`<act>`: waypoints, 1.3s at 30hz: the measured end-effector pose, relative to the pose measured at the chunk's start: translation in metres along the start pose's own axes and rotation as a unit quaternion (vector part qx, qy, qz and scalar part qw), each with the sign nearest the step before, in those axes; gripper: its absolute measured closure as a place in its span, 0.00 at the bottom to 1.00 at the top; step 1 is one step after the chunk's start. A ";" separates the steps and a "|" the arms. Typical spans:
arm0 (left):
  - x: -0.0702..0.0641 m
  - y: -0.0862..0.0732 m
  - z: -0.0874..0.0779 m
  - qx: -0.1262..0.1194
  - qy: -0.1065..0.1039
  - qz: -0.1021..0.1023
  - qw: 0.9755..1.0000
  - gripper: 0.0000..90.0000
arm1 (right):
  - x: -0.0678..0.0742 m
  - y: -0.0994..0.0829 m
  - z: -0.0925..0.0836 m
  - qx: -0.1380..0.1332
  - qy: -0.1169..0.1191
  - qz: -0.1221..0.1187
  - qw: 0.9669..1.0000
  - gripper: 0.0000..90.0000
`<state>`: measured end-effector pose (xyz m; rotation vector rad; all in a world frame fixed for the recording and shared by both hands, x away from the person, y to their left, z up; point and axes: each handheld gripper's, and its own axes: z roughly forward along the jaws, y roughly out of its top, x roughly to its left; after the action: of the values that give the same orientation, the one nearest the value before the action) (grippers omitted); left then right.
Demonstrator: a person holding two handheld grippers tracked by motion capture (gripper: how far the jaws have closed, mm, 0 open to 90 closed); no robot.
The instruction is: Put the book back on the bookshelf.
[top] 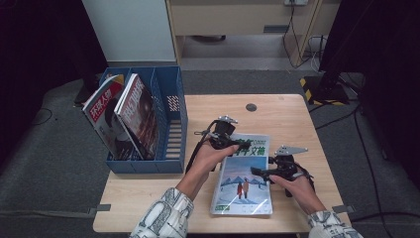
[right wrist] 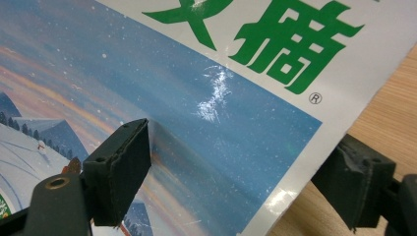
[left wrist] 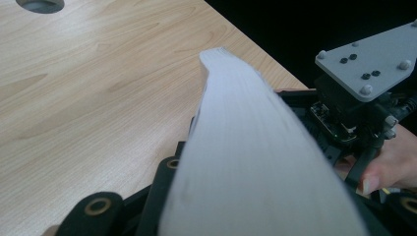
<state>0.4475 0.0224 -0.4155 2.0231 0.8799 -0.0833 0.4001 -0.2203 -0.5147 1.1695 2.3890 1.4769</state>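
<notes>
Wooden table (top: 292, 119) | left fingers (top: 236, 144) — gripping magazine (top: 245, 176) | right fingers (top: 258, 172) — unclenched, straddling its edge

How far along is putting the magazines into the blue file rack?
Done: two magazines already stand in the blue file rack. In hand: the third magazine lies on the table, its far edge clamped in the left claw; the right claw straddles its right edge, with one pad on the cover. Left: lifting it and slotting it into the rack.

Table: light wooden table (top: 292, 119) with a round hole (top: 251, 107)
On it, left: blue file rack (top: 171, 124)
On it, centre: magazine (top: 245, 178), snowy cover
</notes>
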 end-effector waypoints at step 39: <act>-0.016 0.017 -0.052 -0.063 -0.004 0.062 0.996 0.82 | -0.033 -0.015 -0.033 0.051 -0.167 -0.025 0.984 0.23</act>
<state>0.4325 0.0473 -0.3668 1.9521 0.7341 0.0327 0.4003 -0.2693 -0.5197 1.2544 2.2638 1.0554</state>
